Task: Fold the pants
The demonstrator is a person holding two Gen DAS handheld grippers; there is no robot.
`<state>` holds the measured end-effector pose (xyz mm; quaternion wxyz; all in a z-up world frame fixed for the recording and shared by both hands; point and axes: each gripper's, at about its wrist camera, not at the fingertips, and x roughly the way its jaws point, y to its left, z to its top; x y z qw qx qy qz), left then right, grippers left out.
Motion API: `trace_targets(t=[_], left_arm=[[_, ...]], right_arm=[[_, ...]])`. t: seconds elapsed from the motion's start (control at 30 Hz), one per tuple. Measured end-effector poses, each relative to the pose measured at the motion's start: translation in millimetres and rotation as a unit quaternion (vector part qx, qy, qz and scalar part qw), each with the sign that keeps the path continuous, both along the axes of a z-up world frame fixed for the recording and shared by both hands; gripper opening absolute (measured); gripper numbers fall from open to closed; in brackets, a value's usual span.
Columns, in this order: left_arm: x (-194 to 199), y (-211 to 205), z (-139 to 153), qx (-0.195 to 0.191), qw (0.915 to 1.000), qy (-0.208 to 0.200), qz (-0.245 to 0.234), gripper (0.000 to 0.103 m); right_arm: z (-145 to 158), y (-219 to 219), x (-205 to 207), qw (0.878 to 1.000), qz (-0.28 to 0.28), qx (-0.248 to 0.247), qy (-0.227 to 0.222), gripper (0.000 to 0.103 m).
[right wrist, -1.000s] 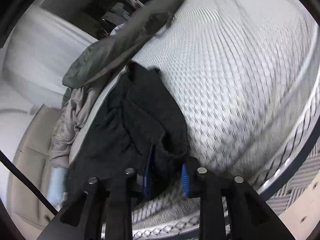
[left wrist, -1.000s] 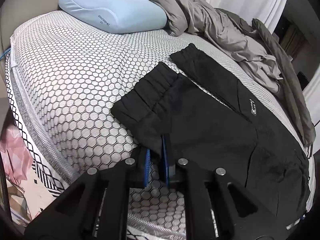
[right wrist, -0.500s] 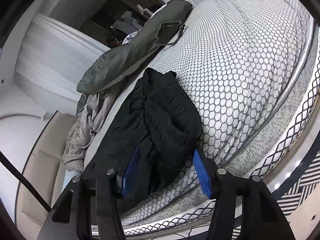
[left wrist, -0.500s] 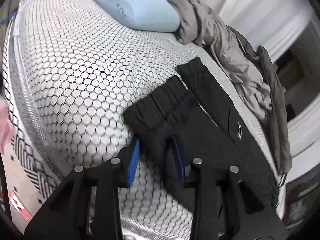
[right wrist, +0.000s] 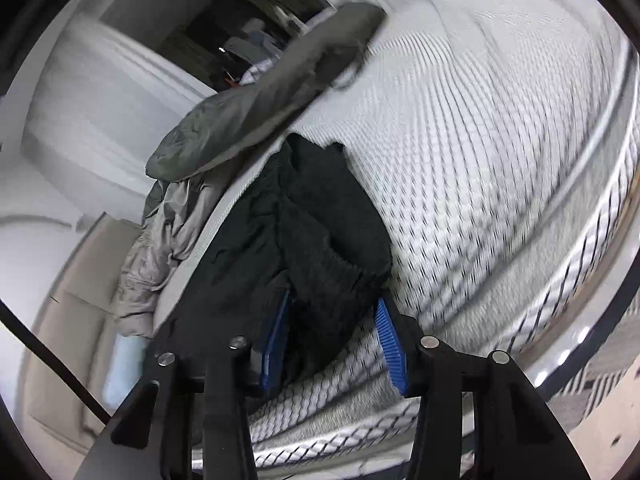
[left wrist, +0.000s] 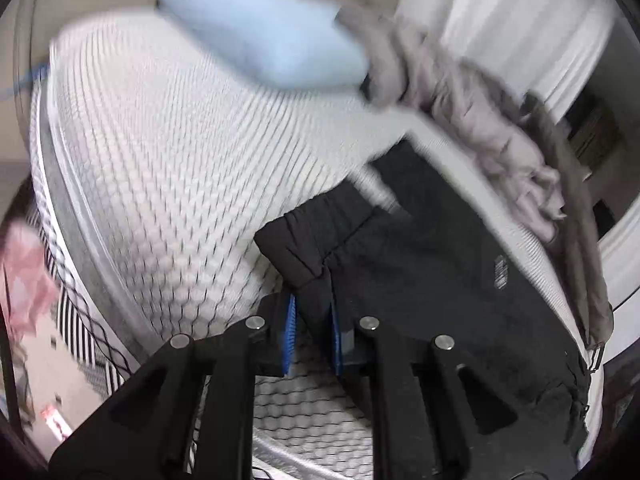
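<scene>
Folding is barely beginning: the black pants are lying spread lengthwise on the bed, legs apart, no crease made yet. The left gripper is closing narrow on a leg cuff at twelve o'clock, while the right gripper (half-wide, closing) is straddling the bunched waistband, pads apparently not yet pressing.

Black fabric pants; white mattress with black honeycomb pattern; pale blue pillow; grey crumpled blanket.
</scene>
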<state>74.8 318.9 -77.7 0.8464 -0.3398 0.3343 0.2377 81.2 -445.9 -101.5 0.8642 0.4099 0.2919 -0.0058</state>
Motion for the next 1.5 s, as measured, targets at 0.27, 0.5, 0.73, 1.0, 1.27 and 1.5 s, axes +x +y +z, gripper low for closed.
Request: trace_targets(t=[0.27, 0.5, 0.73, 1.0, 1.27, 1.5], left_arm=[[17, 11, -12, -0.026, 0.9996, -0.011, 0.003, 0.011], [5, 13, -7, -0.025, 0.9993, -0.025, -0.008, 0.009], [-19, 4, -7, -0.010, 0.9991, -0.004, -0.040, 0.009], [-35, 5, 14, -0.009, 0.9980, -0.052, -0.035, 0.008], [-28, 9, 59, -0.009, 0.9967, -0.074, -0.032, 0.008], [56, 24, 107, 0.001, 0.9973, -0.059, -0.044, 0.008]], right_arm=[[-5, 4, 21, 0.999, 0.016, 0.042, -0.016, 0.051], [4, 5, 31, 1.000, -0.007, -0.003, -0.015, 0.011], [13, -14, -5, 0.999, -0.006, 0.009, -0.036, 0.009], [18, -16, -12, 0.998, -0.006, 0.013, -0.056, 0.009], [80, 13, 4, 0.995, -0.008, -0.028, -0.098, 0.009], [131, 11, 50, 0.994, -0.023, -0.038, -0.097, 0.009]])
